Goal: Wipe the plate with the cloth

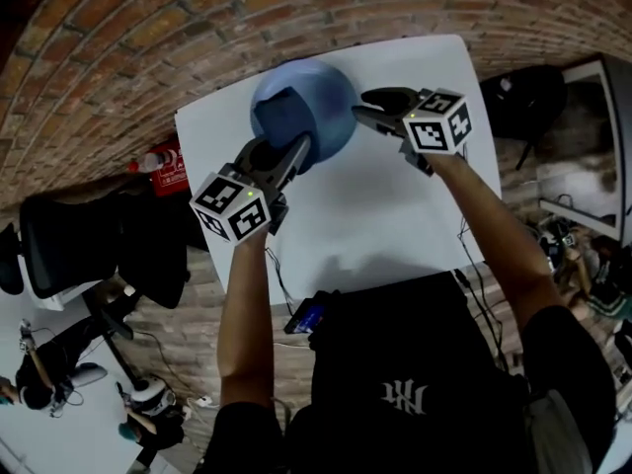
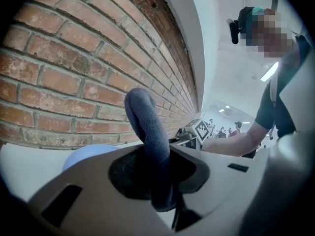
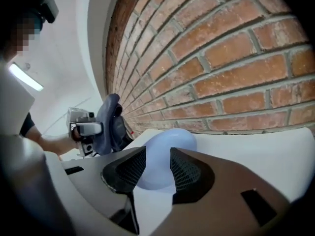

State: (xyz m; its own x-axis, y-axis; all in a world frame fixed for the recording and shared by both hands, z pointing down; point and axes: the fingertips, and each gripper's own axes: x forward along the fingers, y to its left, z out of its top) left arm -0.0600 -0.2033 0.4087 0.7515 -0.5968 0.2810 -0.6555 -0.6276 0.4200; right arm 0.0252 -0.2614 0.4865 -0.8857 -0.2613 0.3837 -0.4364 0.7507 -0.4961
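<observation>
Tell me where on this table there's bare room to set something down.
Bare tabletop lies on the near side, between the plate and the near edge, and in the far right corner beyond the right tool. It is crowded at the far middle, where the left tool holds the cloth at the plate.

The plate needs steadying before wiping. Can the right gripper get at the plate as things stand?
Probably yes. The right gripper has its jaws apart, the plate lies straight ahead across bare table, and the cloth in the left gripper is over the plate's other side.
</observation>
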